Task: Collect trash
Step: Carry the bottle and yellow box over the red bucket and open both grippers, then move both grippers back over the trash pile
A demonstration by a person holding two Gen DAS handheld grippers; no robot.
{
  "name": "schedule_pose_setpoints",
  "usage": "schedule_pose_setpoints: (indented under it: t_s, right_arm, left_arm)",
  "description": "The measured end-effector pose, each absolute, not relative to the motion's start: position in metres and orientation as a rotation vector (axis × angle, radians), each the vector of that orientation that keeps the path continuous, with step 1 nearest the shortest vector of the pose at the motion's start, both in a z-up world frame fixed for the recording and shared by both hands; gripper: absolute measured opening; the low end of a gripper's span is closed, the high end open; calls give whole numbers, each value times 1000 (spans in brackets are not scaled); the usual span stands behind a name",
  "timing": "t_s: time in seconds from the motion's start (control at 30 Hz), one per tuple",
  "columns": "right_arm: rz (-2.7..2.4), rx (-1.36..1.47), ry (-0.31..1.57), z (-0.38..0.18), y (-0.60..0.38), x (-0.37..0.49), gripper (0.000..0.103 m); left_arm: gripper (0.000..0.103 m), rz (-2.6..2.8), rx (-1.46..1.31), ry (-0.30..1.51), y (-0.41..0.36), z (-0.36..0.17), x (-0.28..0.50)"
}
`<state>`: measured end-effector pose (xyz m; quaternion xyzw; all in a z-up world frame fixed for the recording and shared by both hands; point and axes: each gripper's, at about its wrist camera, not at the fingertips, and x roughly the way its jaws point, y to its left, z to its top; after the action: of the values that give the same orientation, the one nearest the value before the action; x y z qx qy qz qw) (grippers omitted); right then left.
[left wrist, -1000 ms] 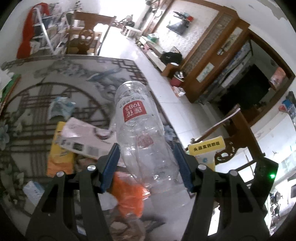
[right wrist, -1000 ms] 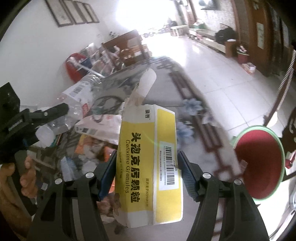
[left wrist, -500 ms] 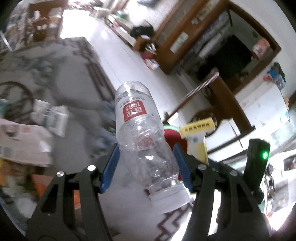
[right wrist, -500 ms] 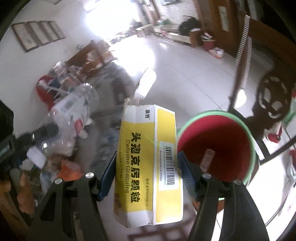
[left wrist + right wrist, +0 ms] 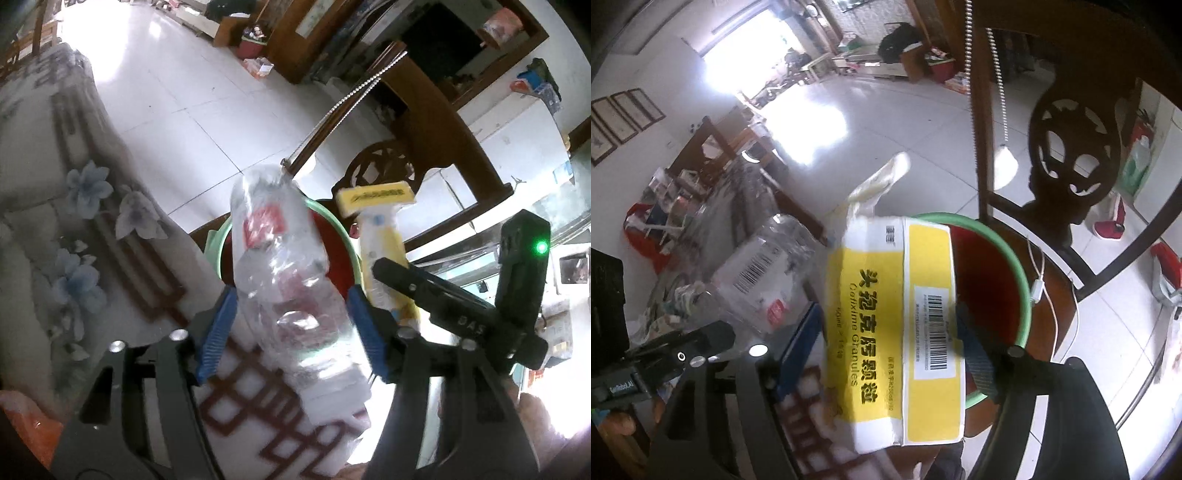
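both grippers' jaws have just been opening over a red bin with a green rim. left gripper loosens around a light, crushable clear bottle; right gripper around a light, stiff yellow medicine box.

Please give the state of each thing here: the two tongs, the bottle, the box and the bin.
Left tongs: just opened, pads off the bottle.
Right tongs: just opened, box between.
Bottle: clear, blurred, over the bin.
Box: yellow, flap open, blurred.
Bin: red inside, green rim, open.
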<state>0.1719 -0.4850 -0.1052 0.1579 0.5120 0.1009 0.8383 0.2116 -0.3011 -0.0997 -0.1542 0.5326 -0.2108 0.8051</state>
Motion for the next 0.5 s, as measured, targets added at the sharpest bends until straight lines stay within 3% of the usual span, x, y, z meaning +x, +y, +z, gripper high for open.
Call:
schedule_pose_setpoints:
  t_s: [0.17, 0.5]
  right_arm:
    - [220, 361, 1028, -97, -491, 170, 85]
    - [464, 325, 810, -39, -448, 151, 85]
  left_arm:
    - [85, -401, -358, 1122, -287, -98, 213]
    - [85, -289, -380, 1087, -225, -82, 192]
